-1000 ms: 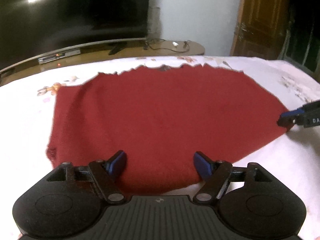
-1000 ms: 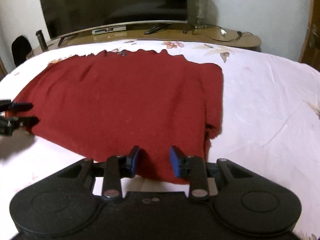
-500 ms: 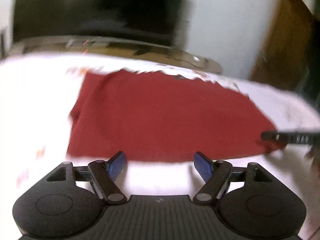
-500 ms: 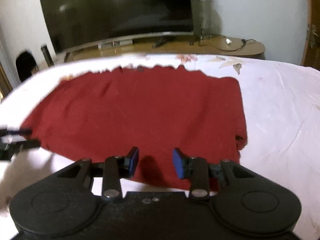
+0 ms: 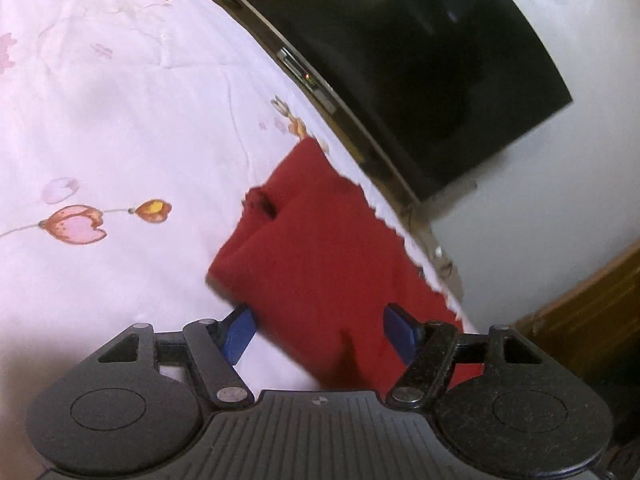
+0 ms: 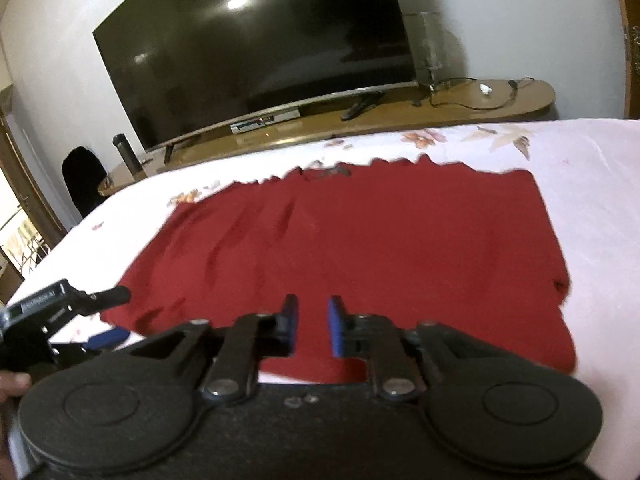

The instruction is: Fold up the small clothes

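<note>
While our right gripper (image 6: pixel 312 326) closes its jaws over the near hem of the red garment (image 6: pixel 360 248), our left gripper (image 5: pixel 318 330) straddles its left edge, jaws apart and closing. The garment lies flat on the flowered bed sheet (image 5: pixel 120 120).

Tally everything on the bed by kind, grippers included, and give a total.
Red garment: 1
Grippers: 2, the left gripper and the right gripper
Total: 3, all on or over the floral bedsheet.
</note>
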`<control>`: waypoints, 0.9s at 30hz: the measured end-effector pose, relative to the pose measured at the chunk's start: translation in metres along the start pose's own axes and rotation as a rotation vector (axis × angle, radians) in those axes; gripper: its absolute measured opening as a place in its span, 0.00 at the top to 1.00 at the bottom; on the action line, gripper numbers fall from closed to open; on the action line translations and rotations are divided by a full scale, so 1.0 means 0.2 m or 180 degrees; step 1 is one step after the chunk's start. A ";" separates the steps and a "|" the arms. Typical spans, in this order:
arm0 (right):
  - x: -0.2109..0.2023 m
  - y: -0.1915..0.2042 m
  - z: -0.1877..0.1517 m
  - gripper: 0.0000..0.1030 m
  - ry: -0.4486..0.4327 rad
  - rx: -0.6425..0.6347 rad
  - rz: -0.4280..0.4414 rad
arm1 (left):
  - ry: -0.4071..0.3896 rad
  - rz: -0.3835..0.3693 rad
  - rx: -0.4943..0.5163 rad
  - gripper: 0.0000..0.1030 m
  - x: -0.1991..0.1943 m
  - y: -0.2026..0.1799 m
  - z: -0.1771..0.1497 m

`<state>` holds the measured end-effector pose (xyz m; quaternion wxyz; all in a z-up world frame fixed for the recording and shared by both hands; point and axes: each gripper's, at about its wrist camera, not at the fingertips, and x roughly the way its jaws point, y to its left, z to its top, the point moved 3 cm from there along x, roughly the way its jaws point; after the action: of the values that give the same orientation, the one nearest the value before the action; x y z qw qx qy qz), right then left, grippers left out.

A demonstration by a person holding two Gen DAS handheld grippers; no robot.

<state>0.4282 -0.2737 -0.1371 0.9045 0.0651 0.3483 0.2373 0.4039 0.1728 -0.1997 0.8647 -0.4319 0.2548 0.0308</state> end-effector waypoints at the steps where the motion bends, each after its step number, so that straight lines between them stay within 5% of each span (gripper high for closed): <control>1: 0.02 0.01 0.03 0.86 -0.0009 0.0015 0.0032 | -0.0025 -0.0002 -0.0028 0.32 0.01 0.00 0.01; 3: 0.08 0.04 0.07 0.86 -0.0023 0.0025 0.0059 | -0.0050 0.0049 -0.0072 0.45 0.04 0.00 0.02; 5: 0.16 0.06 0.11 0.86 -0.0011 0.0024 0.0063 | -0.0015 0.0150 -0.0274 0.78 0.07 0.04 0.03; 7: 0.24 0.08 0.14 0.87 0.0016 0.0033 0.0061 | 0.0027 0.0112 -0.0428 0.89 0.08 0.10 0.04; 10: 0.35 0.10 0.16 0.88 0.0051 -0.0021 0.0047 | 0.0037 0.0009 -0.0305 0.90 0.08 0.11 0.03; 13: 0.49 0.08 0.12 0.93 0.0245 -0.0159 -0.0261 | 0.0002 -0.0068 -0.0198 0.90 0.09 0.09 0.04; 20: 0.48 0.17 0.05 0.93 0.0114 -0.0768 -0.0461 | -0.0023 -0.0223 0.0324 0.90 0.03 0.00 0.11; 27: 0.46 0.13 0.03 0.92 0.0076 -0.0531 -0.0422 | 0.0087 -0.0110 0.0301 0.90 0.04 0.00 0.13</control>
<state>0.4816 -0.2082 -0.1797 0.9163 -0.0365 0.3416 0.2059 0.4218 0.1909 -0.1913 0.8809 -0.3953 0.2603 -0.0021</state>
